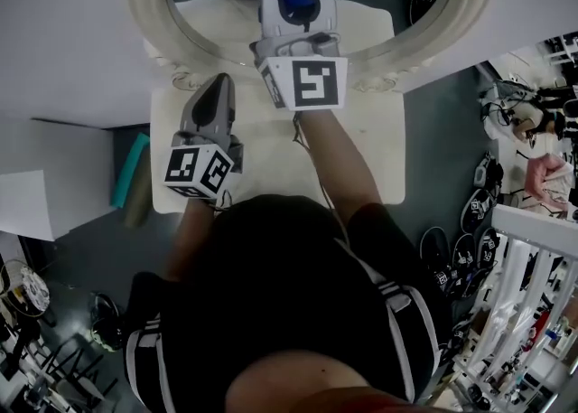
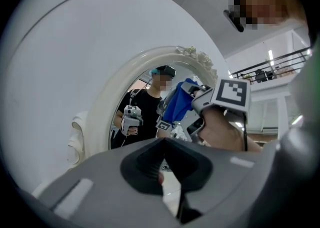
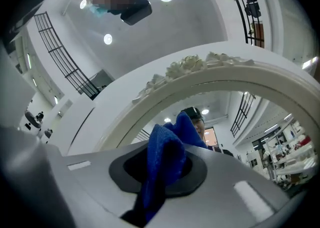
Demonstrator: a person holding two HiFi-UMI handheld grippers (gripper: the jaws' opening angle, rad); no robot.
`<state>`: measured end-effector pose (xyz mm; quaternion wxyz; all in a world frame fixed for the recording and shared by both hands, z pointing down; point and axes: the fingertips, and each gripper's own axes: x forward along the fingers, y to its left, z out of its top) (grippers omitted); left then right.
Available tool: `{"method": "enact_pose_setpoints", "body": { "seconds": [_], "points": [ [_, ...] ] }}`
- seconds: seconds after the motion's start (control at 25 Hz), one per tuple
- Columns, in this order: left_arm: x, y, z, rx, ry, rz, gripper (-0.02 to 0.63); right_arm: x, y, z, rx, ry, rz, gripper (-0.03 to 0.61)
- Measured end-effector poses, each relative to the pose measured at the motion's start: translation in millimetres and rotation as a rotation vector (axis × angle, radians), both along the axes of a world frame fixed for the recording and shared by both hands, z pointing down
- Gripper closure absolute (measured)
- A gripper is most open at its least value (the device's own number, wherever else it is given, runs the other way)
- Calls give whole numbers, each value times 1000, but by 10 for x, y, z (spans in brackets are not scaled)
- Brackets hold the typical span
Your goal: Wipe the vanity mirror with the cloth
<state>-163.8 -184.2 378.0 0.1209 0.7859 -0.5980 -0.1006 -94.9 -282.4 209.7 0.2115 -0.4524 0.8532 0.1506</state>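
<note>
Nearest the head camera is the person's torso in a dark shirt (image 1: 298, 303), with both forearms reaching forward over a pale bench (image 1: 262, 158). The left gripper (image 1: 215, 88) hangs low above the near left part of the bench, its marker cube (image 1: 200, 170) towards the person. In the left gripper view its fingers (image 2: 150, 169) are drawn together along a thin seam with nothing between them, and they point towards the mirror without touching it.

The right gripper (image 3: 159, 184) is held further forward and higher, beyond the bench's far edge and up at the glass. Its fingers are clamped on a blue cloth (image 3: 165, 157), which is bunched between them and stands out past the tips. In the left gripper view the cloth lies against the lower right part of the glass and meets its own reflection there, so it appears to touch.

The vanity mirror (image 3: 240, 117) stands upright at the back of the bench, an oval glass in a cream frame (image 1: 144, 4) with carved ornament at the crest. The glass reflects the person and both grippers. Behind the mirror rises a plain white wall (image 2: 65, 47). On the dark floor to the left of the bench lies a teal roll (image 1: 131, 167), and far off to the right stands a white railing (image 1: 533, 285)
</note>
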Motion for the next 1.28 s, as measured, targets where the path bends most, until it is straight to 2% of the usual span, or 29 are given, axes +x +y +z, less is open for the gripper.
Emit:
{"method": "enact_pose_setpoints", "body": {
  "seconds": [0.44,0.68,0.84,1.04,1.28],
  "points": [
    [-259,113,124,-28,13,-42,604,-1041,147,351,-35,163,-178,537],
    [-386,168,176,-35,19,-57,604,-1279,180,519,-81,154,-240,537],
    [-352,158,162,-37,17,-51,604,-1391,194,585,-120,143,-323,537],
    [-326,196,167,-33,18,-42,604,-1240,259,549,-145,42,-403,537],
    [-301,176,230,-44,20,-31,604,-397,393,469,-139,-172,-358,537]
  ]
}}
